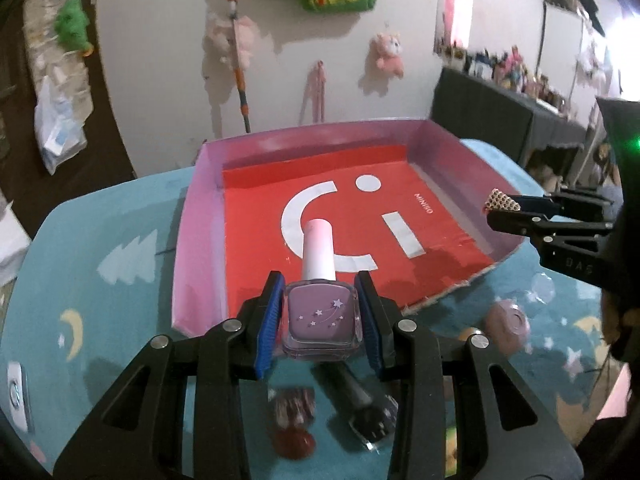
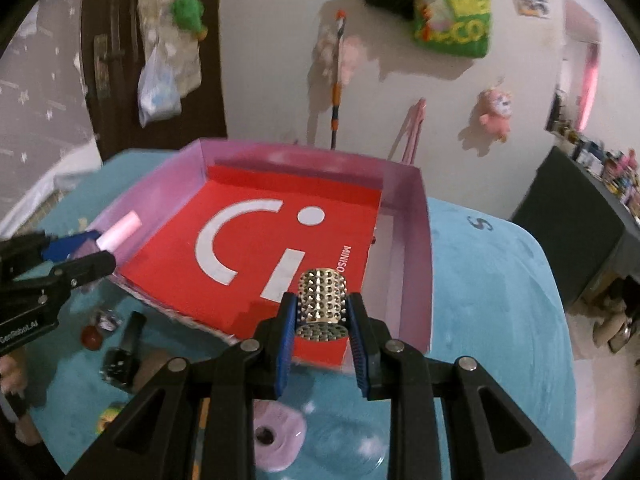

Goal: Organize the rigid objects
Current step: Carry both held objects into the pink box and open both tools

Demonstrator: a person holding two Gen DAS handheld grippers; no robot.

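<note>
My left gripper (image 1: 320, 320) is shut on a purple nail polish bottle (image 1: 320, 328) with a pale pink cap, held above the near edge of a pink-walled box (image 1: 200, 232) with a red floor. It also shows in the right wrist view (image 2: 86, 254), at the box's left wall. My right gripper (image 2: 322, 320) is shut on a gold studded cylinder (image 2: 324, 294), held over the box's near right corner (image 2: 424, 280). In the left wrist view the right gripper (image 1: 500, 210) holds the cylinder (image 1: 498, 200) over the box's right wall.
The box sits on a teal blanket (image 1: 100, 240) with moons and stars. On the blanket near me lie a dark nail polish bottle (image 1: 368, 416), a red-capped small bottle (image 1: 292, 424) and a pink round case (image 1: 508, 324). A black cabinet (image 2: 576, 232) stands at right.
</note>
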